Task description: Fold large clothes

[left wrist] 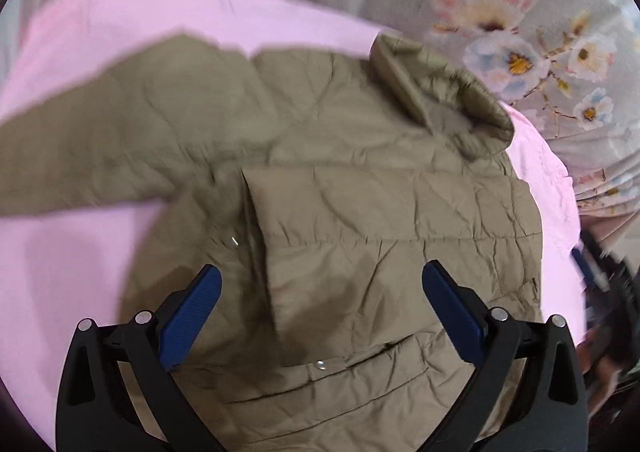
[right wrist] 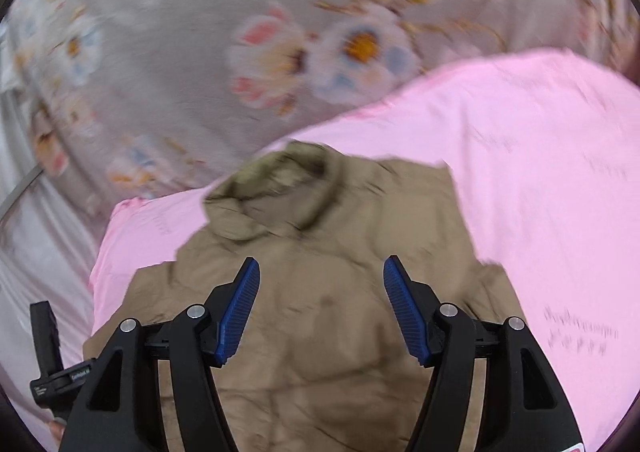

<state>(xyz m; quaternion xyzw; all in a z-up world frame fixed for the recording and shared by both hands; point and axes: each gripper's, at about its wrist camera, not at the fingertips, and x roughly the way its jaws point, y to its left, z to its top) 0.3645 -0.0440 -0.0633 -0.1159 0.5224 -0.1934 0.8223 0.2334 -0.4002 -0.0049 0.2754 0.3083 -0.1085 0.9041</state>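
Through the left wrist camera we look down on an olive quilted jacket (left wrist: 360,179) spread over a pink cloth (left wrist: 132,11), which in turn lies on a grey floral bedsheet (left wrist: 520,31). One sleeve (left wrist: 100,147) stretches out to the left across the pink cloth, and the collar (left wrist: 444,99) sits toward the upper right, partly folded over. A front panel lies folded across the body, its edge running down the middle of the view. Our left gripper (left wrist: 320,292) hangs over the lower part of the jacket with its jaws wide apart and nothing between the blue pads (left wrist: 192,316); we cannot tell whether the pads touch the fabric. At the right edge a dark, blurred object shows, too smeared to identify.

Through the right wrist camera, which is blurred, we see the same jacket (right wrist: 320,312) from the other side, its collar (right wrist: 280,187) toward the top and the pink cloth (right wrist: 540,171) around it, with the floral bedsheet (right wrist: 160,51) beyond. Our right gripper (right wrist: 320,292) is above the jacket's body, jaws apart and holding nothing. A black device (right wrist: 48,352) shows at the lower left edge.
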